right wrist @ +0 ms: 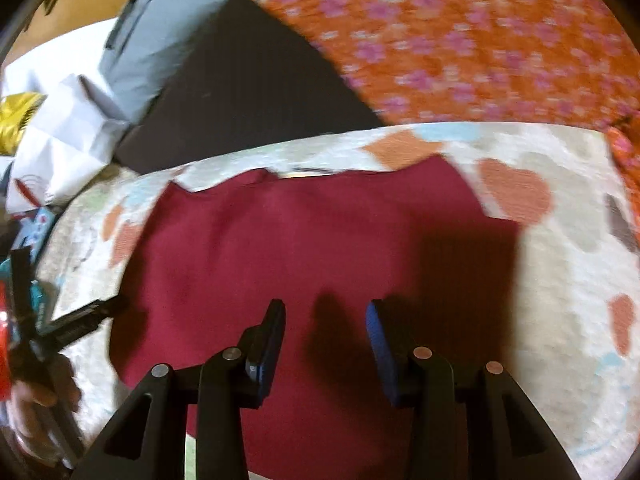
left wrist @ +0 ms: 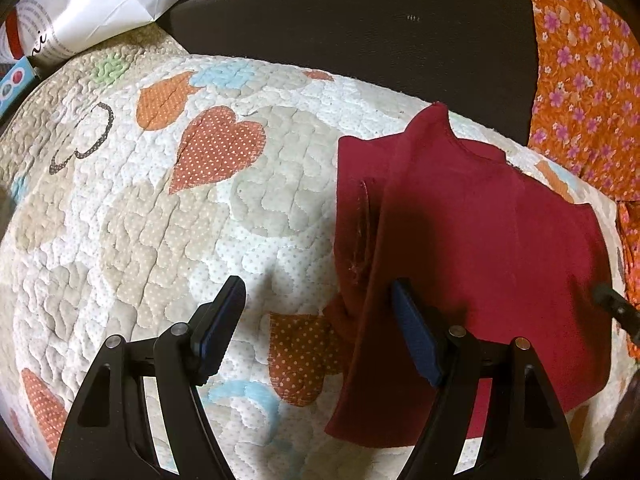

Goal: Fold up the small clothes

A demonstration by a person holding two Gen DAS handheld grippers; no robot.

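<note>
maroon knit, soft and light to fold

maroon garment lies on the quilted mat, one side panel already turned in. it looks limp and light, so pinch it at an edge or corner. left gripper and right gripper both gape, holding nothing.

A: How does the left gripper stand?
B: Angled downward, jaws wide apart, nothing between the pads.
A: And the right gripper?
B: Also tilted down, jaws partly apart, gripping nothing. Its picture is blurred; a hand shows at the left edge.
</note>
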